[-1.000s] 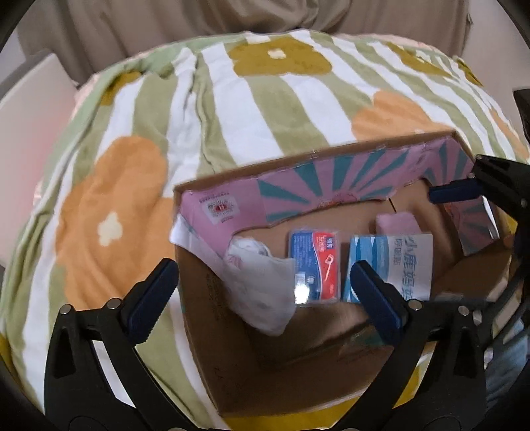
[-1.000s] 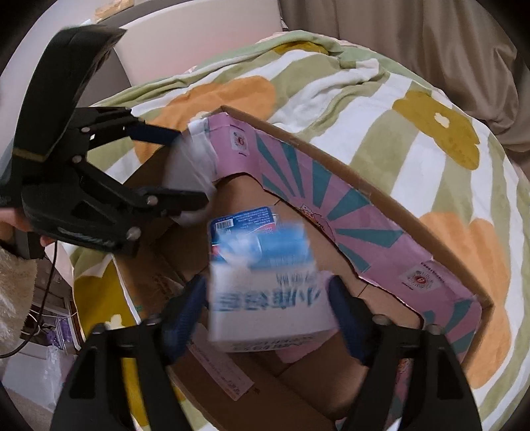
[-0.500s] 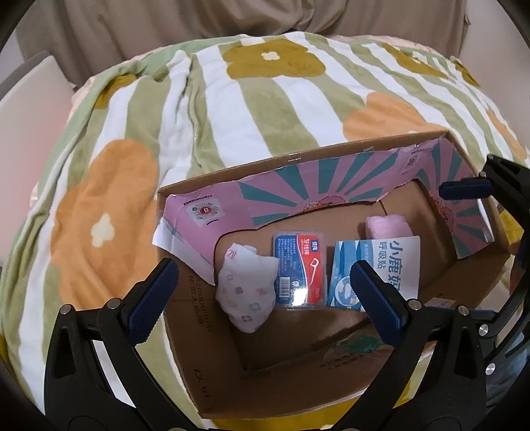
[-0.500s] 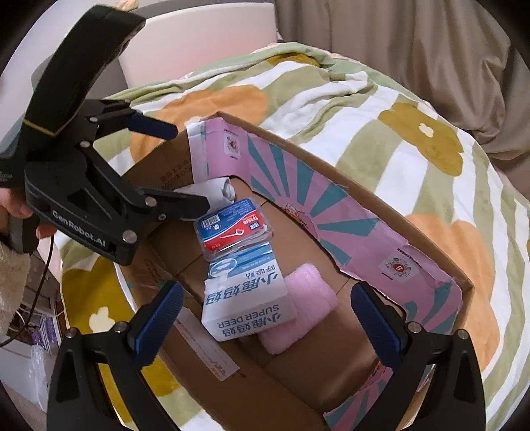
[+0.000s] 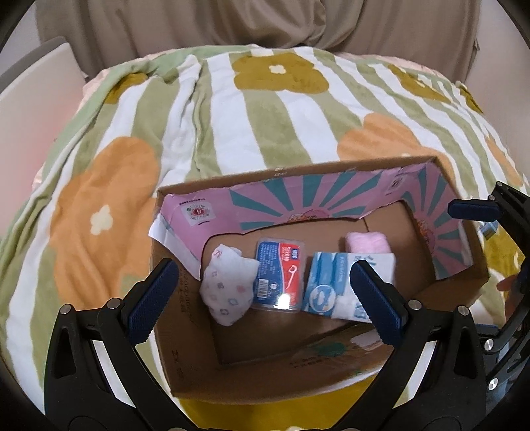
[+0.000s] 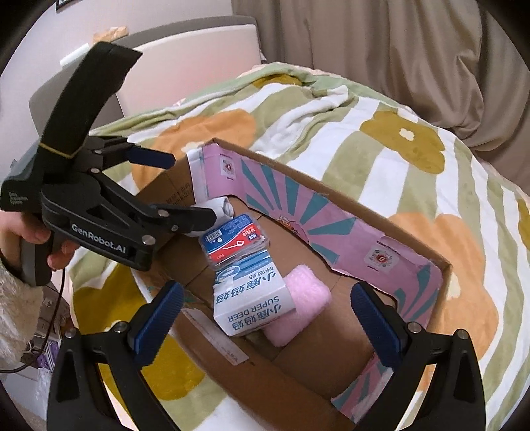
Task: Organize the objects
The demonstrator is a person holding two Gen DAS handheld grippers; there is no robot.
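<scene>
An open cardboard box [image 5: 331, 167] [image 6: 444, 262] with pink and teal inner flaps sits on the bed. Inside lie a white patterned sock [image 5: 228, 288] [image 6: 222, 205], a blue and red floss pick pack [image 5: 280, 273] [image 6: 235, 240], a blue and white Super Deer carton [image 5: 331, 285] [image 6: 255, 298] and a pink towel roll [image 5: 366, 242] [image 6: 299, 306]. My left gripper [image 5: 265, 305] [image 6: 185, 189] is open and empty above the box's near side. My right gripper [image 6: 265, 326] is open and empty above the carton; one of its fingers [image 5: 472, 210] shows at the box's right end.
The box rests on a green and white striped blanket with orange flowers [image 5: 232, 116] [image 6: 381, 146]. A beige curtain [image 5: 265, 23] [image 6: 397, 49] hangs behind. A white headboard or chair [image 6: 185, 66] stands at the left. A yellow surface [image 5: 281, 411] lies below the box.
My right gripper opened and let go of the Super Deer carton, which now lies in the box. My left gripper let go of the white sock. Both grippers have drawn back and up.
</scene>
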